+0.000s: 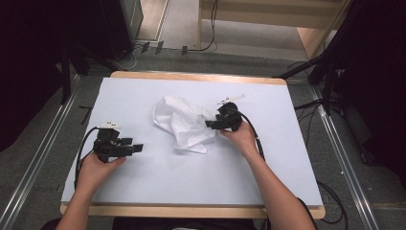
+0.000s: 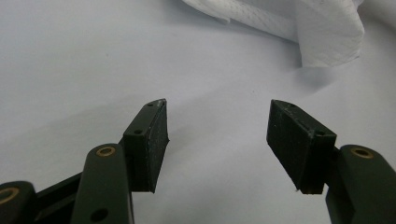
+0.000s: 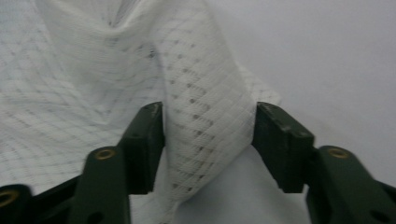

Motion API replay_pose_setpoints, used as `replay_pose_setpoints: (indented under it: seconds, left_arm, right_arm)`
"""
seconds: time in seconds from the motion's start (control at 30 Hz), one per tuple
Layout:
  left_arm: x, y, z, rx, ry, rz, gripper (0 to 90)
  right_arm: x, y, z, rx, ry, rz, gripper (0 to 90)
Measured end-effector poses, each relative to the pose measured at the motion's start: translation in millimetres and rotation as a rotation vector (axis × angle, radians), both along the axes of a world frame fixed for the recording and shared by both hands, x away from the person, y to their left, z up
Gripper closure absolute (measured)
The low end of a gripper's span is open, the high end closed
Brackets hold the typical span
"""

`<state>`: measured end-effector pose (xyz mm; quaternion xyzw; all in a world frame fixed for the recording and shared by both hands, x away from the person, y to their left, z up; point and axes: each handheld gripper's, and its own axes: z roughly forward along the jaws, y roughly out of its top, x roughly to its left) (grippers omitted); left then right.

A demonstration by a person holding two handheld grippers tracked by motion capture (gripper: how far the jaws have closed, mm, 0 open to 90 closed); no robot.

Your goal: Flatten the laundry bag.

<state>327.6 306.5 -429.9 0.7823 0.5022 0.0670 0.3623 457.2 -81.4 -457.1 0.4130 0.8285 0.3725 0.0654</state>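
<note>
From the high view, the crumpled paper towel (image 1: 184,123) lay mid-table (image 1: 143,187), the right gripper (image 1: 211,124) at its right edge. In the left gripper view, the left gripper (image 2: 217,128) stood apart and empty. In the right gripper view, a raised fold sat between parted jaws (touching, seemingly not yet pinched); closing seemed next.

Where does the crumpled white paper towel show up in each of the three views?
High view: the paper towel lies crumpled at the middle of the table, just left of the right gripper.
Left gripper view: its edge sits at the top right, beyond the open jaws.
Right gripper view: a fold stands between the jaws.
Shared landmark: the pale table sheet.
</note>
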Motion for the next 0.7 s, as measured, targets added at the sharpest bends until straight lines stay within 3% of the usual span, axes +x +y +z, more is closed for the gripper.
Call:
replay_pose_setpoints:
  seconds: [0.07,0.2,0.33,0.43,0.53,0.7]
  left_arm:
    - [-1.3,1.6,0.1,0.001,0.002,0.008,39.3]
    - [-3.3,3.5,0.3,0.001,0.001,0.017,39.3]
    - [-3.2,4.7,0.6,0.001,0.005,0.016,39.4]
    - [-2.7,6.1,0.5,-0.006,0.006,0.022,39.7]
    - [-2.4,8.7,1.2,-0.007,0.009,0.026,40.1]
    - [-2.8,14.0,3.1,-0.015,0.01,0.04,40.6]
  right_arm:
    - [-0.2,2.2,-1.4,-0.008,0.003,0.009,53.9]
    - [-3.0,11.5,-1.6,-0.057,-0.043,0.054,80.3]
    - [-4.8,14.1,4.3,-0.027,-0.052,0.058,85.4]
    - [-10.1,14.7,15.9,0.005,-0.09,0.071,85.5]
    - [-19.6,18.4,31.9,0.052,-0.125,0.105,85.5]
    - [-36.1,29.1,46.6,0.066,-0.166,0.163,84.2]
